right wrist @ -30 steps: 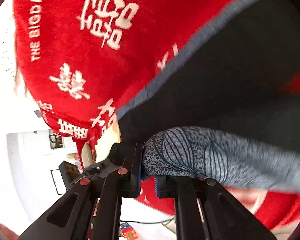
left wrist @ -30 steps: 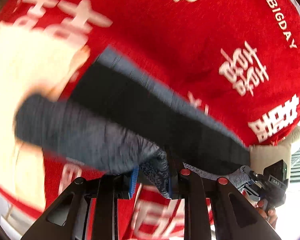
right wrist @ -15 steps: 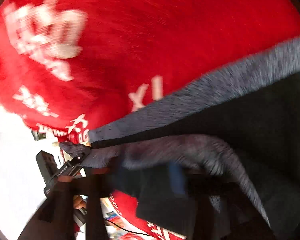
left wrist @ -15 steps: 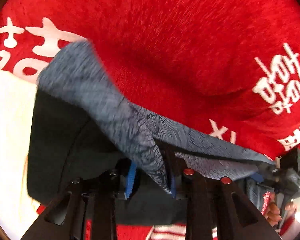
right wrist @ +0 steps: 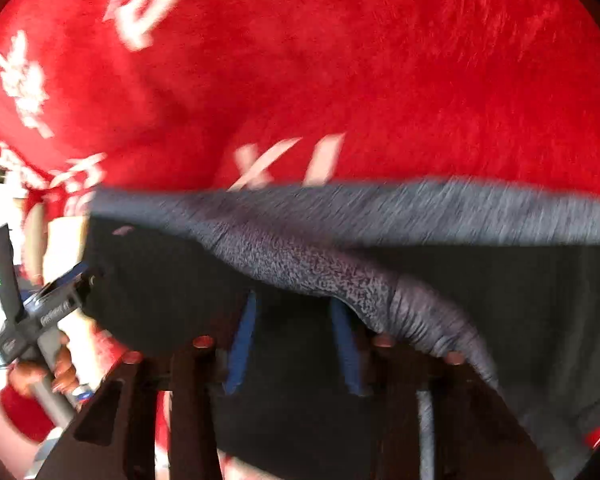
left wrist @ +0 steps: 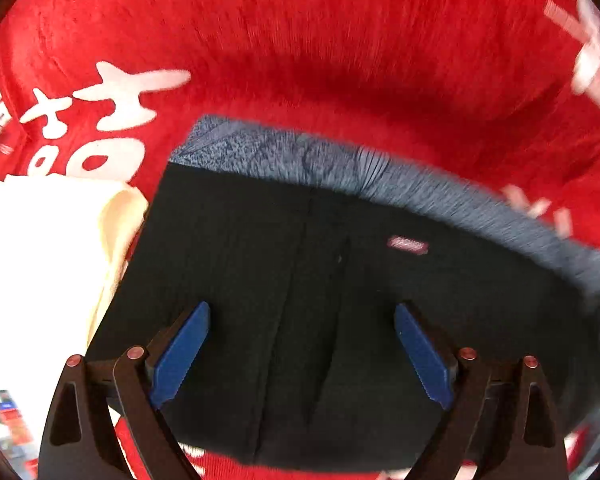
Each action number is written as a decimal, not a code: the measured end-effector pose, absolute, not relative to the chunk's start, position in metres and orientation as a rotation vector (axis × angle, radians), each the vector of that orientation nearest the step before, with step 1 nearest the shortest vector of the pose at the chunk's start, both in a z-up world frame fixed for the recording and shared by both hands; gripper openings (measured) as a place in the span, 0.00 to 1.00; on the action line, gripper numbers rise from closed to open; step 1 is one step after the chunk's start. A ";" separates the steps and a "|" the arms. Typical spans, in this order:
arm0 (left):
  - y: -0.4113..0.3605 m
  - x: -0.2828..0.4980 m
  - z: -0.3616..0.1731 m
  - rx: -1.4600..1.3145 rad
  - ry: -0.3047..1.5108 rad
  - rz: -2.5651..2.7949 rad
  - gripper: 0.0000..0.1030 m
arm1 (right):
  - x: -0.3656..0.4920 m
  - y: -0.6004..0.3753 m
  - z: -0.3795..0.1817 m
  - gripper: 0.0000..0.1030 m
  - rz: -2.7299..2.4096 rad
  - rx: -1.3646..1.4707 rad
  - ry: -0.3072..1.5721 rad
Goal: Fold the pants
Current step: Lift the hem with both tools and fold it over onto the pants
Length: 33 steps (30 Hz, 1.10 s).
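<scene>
Left gripper (left wrist: 302, 354) spread wide above the pants (left wrist: 340, 280) (right gripper (right wrist: 296, 344) parted, empty).

Black pants (left wrist: 340, 280), red white-lettered blanket (left wrist: 340, 40)

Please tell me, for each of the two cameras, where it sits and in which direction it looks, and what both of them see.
Left wrist: sits behind the left gripper, looks down along its open blue fingers at the black pants on the red blanket; a cream cloth lies at left.
Right wrist: sits behind the right gripper, jaws apart, looks over the pants, whose gray band drapes across it; the person's left hand shows, holding the other gripper.
Shared: pants, gray waistband, red blanket.
</scene>
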<state>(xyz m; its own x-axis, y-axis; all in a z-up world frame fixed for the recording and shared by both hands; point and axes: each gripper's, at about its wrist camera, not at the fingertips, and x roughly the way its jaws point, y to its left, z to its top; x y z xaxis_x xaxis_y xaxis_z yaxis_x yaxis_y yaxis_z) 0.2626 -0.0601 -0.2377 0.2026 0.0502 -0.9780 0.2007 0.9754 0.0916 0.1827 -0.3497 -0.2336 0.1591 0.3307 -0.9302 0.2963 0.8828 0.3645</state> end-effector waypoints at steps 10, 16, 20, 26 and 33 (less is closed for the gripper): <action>-0.099 0.194 -0.189 0.232 1.379 -0.225 0.91 | 0.105 -0.387 -0.181 0.68 0.068 0.785 1.210; -0.163 0.133 -0.183 0.235 1.443 -0.403 0.91 | 0.012 -0.413 -0.169 0.69 -0.014 0.844 1.219; -0.201 0.096 -0.183 0.277 1.467 -0.526 0.91 | -0.061 -0.423 -0.161 0.70 -0.104 0.879 1.260; -0.234 0.053 -0.183 0.306 1.445 -0.646 0.91 | -0.179 -0.423 -0.151 0.70 -0.389 0.830 1.270; -0.220 0.029 -0.175 0.342 1.392 -0.683 0.91 | -0.254 -0.429 -0.179 0.67 -0.570 0.868 1.255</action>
